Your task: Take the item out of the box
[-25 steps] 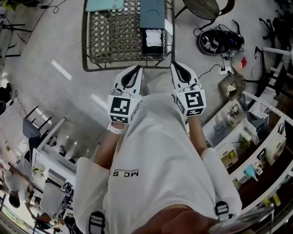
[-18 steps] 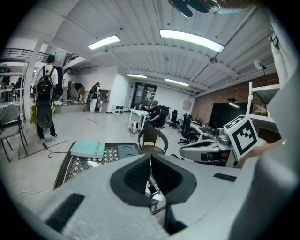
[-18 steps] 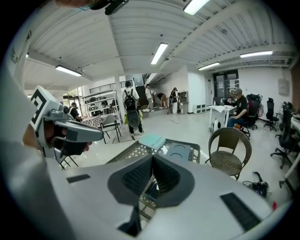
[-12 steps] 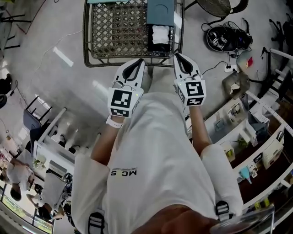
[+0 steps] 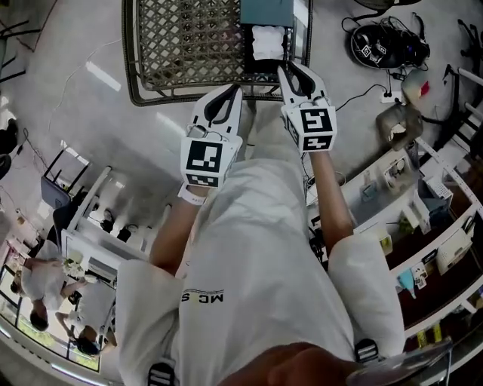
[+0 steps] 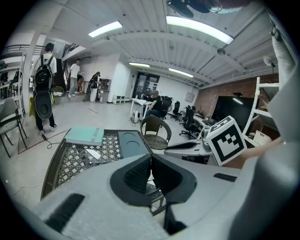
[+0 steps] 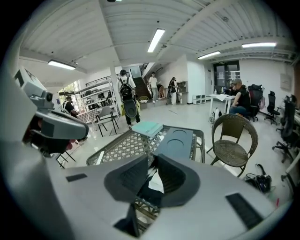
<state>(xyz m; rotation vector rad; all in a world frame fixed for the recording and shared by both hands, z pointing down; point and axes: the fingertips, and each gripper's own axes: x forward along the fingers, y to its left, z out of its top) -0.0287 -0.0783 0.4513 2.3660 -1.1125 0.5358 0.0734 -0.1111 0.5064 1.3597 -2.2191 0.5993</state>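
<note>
An open dark box point(image 5: 256, 62) with a teal lid point(image 5: 266, 10) sits at the near right edge of a lattice-topped table point(image 5: 192, 45). A white item point(image 5: 268, 41) lies inside it. My right gripper point(image 5: 287, 71) hovers just at the box's near edge; its jaws are opening, a narrow gap shows between them and nothing is gripped. In the right gripper view point(image 7: 152, 163) the white item point(image 7: 157, 182) shows through that gap, below the lid point(image 7: 177, 140). My left gripper point(image 5: 232, 92) hangs left of the box at the table's near rim, shut and empty point(image 6: 150, 157).
A flat teal book point(image 7: 147, 128) lies at the table's far side. A wicker chair point(image 7: 233, 140) stands right of the table. Cables and black gear point(image 5: 385, 47) lie on the floor at right, and shelves point(image 5: 423, 219) line the right side. People stand far off.
Both grippers have moved forward toward the table. The right one now reaches the box's near edge and its jaws have parted a little.
</note>
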